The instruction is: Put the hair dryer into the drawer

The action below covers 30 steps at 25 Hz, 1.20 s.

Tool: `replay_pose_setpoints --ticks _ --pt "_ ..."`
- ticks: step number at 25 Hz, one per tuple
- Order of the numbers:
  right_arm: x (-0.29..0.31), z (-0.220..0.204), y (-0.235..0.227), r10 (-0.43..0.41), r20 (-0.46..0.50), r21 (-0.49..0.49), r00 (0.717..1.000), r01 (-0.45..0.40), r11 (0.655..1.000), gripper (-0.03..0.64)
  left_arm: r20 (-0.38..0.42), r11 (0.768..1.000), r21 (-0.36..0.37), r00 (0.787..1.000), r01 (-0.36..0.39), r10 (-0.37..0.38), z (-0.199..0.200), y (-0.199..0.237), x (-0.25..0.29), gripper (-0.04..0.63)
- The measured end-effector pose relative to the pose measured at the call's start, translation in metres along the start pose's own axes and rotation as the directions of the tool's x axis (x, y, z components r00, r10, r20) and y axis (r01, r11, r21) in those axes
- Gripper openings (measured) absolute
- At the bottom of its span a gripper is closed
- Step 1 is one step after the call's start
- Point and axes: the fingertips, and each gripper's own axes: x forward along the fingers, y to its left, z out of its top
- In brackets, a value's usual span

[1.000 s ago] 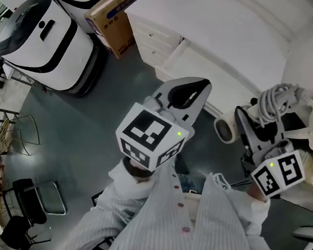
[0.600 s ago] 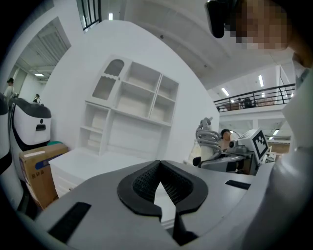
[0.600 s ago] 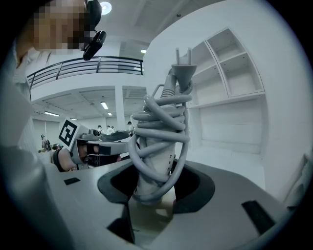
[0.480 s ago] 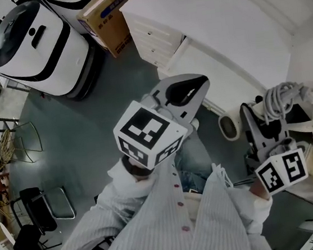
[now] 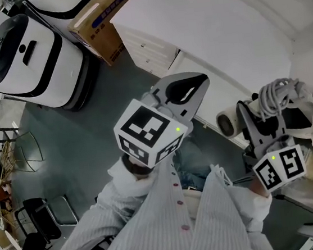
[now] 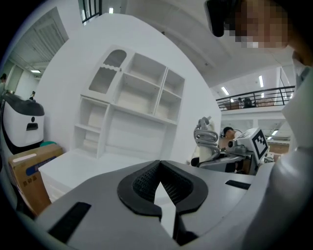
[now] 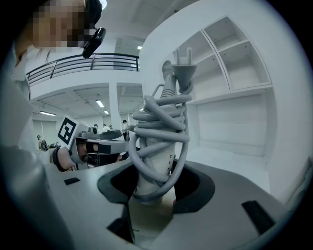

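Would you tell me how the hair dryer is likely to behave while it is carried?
The hair dryer looks rigid and smooth, so it might twist in the right gripper. Its cord is loosely wound, so loops or the plug may slip free.

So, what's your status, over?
Left gripper shut, empty. Right gripper shut on white hair dryer, grey cord wound round it. White drawer unit ahead.

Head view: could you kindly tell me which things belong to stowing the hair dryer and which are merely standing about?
In the job: hair dryer, cord wound round it; right hand-held gripper, shut on it; white drawer unit.
Standing about: cardboard box; large white machine; black chairs; left hand-held gripper, shut and empty.
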Motion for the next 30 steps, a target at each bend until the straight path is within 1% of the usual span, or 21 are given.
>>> replay_pose_setpoints --ticks 8,17,24,30 --pt "0.049 0.033 -0.055 -0.002 -0.020 0.005 1.000 0.002 1.000 0.193 -0.020 1.000 -0.003 1.000 0.014 -0.014 0.033 0.042 0.066 0.011" --pt "0.063 0.039 -0.099 -0.014 -0.019 0.004 1.000 0.014 1.000 0.193 -0.029 0.999 0.009 0.999 0.046 -0.046 0.039 0.048 0.119 0.011" --pt "0.069 0.037 -0.111 -0.033 -0.017 0.010 0.999 0.033 0.999 0.193 -0.034 0.997 0.009 0.997 0.074 -0.074 0.038 0.052 0.137 0.011" --pt "0.079 0.051 -0.114 -0.080 -0.010 0.025 0.997 0.080 0.996 0.193 -0.042 0.992 0.019 0.991 0.126 -0.125 0.051 0.063 0.144 0.011"
